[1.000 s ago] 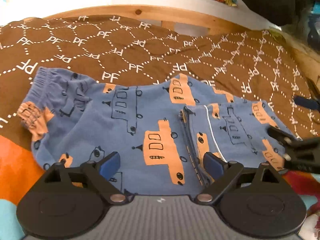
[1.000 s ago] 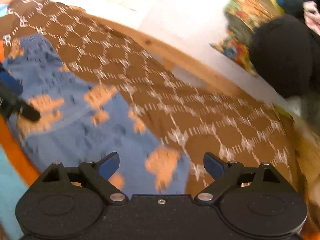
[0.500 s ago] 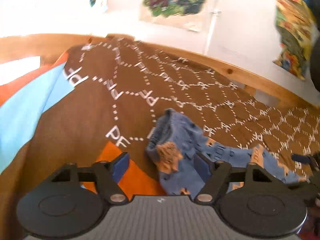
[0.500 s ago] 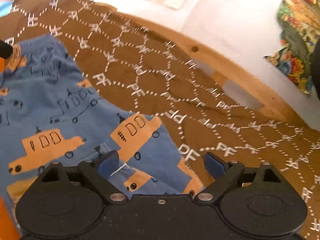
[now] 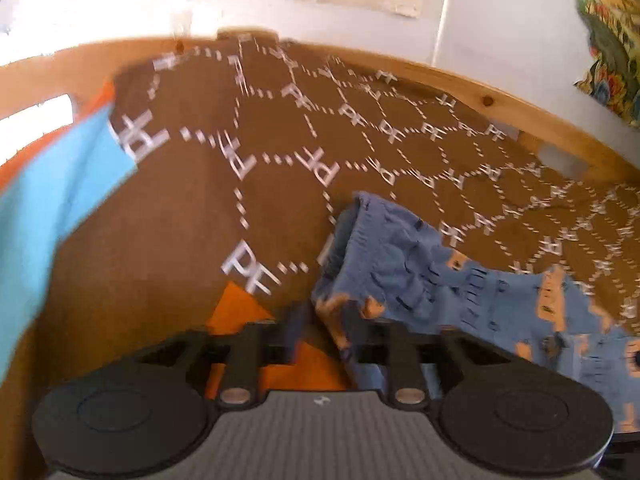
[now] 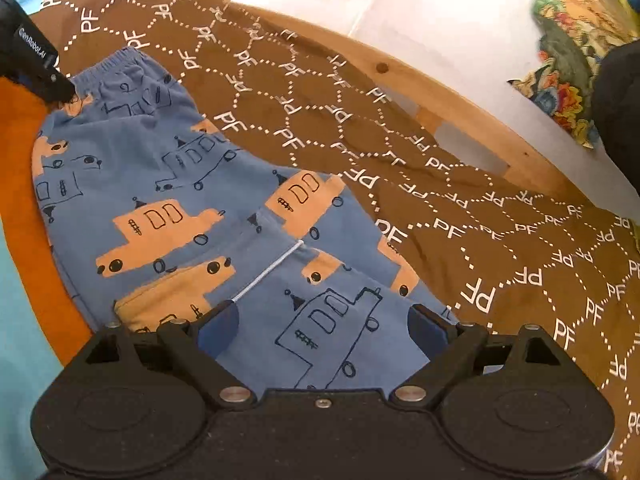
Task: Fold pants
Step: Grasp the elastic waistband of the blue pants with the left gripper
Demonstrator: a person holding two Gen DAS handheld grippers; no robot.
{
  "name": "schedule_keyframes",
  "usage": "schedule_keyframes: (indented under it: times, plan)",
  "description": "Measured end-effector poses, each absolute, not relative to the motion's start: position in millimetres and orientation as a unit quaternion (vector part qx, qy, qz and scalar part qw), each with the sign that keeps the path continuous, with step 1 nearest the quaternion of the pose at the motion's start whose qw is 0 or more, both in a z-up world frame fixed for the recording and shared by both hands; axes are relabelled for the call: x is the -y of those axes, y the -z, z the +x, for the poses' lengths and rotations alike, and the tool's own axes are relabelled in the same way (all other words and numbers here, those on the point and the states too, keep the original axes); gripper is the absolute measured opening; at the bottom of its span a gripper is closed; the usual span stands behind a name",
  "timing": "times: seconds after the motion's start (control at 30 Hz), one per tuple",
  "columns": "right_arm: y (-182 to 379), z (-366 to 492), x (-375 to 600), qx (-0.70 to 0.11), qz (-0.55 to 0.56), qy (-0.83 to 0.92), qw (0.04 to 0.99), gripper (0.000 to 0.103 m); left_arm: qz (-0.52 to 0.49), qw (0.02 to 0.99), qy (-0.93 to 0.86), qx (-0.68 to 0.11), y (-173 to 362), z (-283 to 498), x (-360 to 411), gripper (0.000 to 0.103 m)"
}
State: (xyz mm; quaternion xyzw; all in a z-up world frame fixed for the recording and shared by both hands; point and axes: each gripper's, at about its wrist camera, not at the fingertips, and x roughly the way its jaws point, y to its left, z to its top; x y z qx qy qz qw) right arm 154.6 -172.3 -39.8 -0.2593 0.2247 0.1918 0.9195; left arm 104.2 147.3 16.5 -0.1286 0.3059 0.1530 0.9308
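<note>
Left gripper (image 5: 320, 330) has swung off the middle of the pants (image 6: 224, 216) over to the waistband corner (image 5: 360, 240). A second ago its fingers were spread wide over the blue cloth; half a second ago still spread, framing the waistband end. Now they sit close together at the lower centre of the left wrist view, with the orange-and-blue edge of the cloth bunched between them. Frame is blurred, so I read it as a pinch on the waistband corner, not certain. Right wrist view backs it up: the left gripper's black tip (image 6: 56, 84) touches the waistband at the upper left of that frame.

Right gripper (image 6: 326, 328) has come in from a blurred swing and now hovers over the leg end, fingers spread wide, blue pads (image 6: 218, 330) either side of the outlined-boat print. Not gripping anything.

Pants lie flat on the brown patterned blanket (image 6: 440, 208), waistband at upper left, legs running toward lower centre of the right view. One leg layer already lies over the other; white drawstring (image 6: 272, 270) shows along the seam.

Meaning: lengthwise fold looks done, and the left end looks secured. My guess for the next step is closing the right gripper on the hem, then bringing one end over the other. Risk: a one-corner pinch may drag the top layer only.
</note>
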Motion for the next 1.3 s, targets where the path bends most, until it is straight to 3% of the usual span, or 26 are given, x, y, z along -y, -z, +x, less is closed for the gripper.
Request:
schedule_keyframes:
  times: [0.13,0.3,0.5,0.57,0.63,0.67,0.9,1.3]
  plan:
    - [40.8,154.1,173.6,-0.223,-0.256,-0.193,0.921,0.092,-0.118,0.937,-0.135,-0.299,-11.1,110.9,-143.7,0.050]
    - [42.2,153.6,174.2,-0.221,-0.254,-0.193,0.922,0.093,-0.226,0.935,-0.096,-0.258,-0.4,117.2,-168.7,0.059]
    - [42.3,154.5,175.1,-0.221,-0.252,-0.193,0.922,0.093,-0.260,0.933,-0.065,-0.239,9.0,116.3,-185.2,0.059]
    - [42.4,154.3,175.0,-0.221,-0.252,-0.193,0.922,0.093,-0.254,0.933,-0.075,-0.245,8.0,117.4,-182.8,0.052]
    - [42.5,154.2,174.9,-0.220,-0.252,-0.193,0.922,0.093,-0.252,0.927,-0.105,-0.257,6.7,121.4,-181.3,0.027]
    - [42.5,154.0,175.0,-0.220,-0.252,-0.194,0.922,0.093,-0.253,0.924,-0.119,-0.261,6.2,122.8,-180.6,0.024]
    - [43.9,155.0,175.3,-0.220,-0.251,-0.192,0.923,0.094,-0.149,0.936,-0.160,-0.276,-4.9,129.6,-147.2,0.021]
    - [47.1,154.7,174.4,-0.212,-0.252,-0.180,0.927,0.099,-0.157,0.935,-0.160,-0.276,-5.1,124.9,-151.2,0.019]
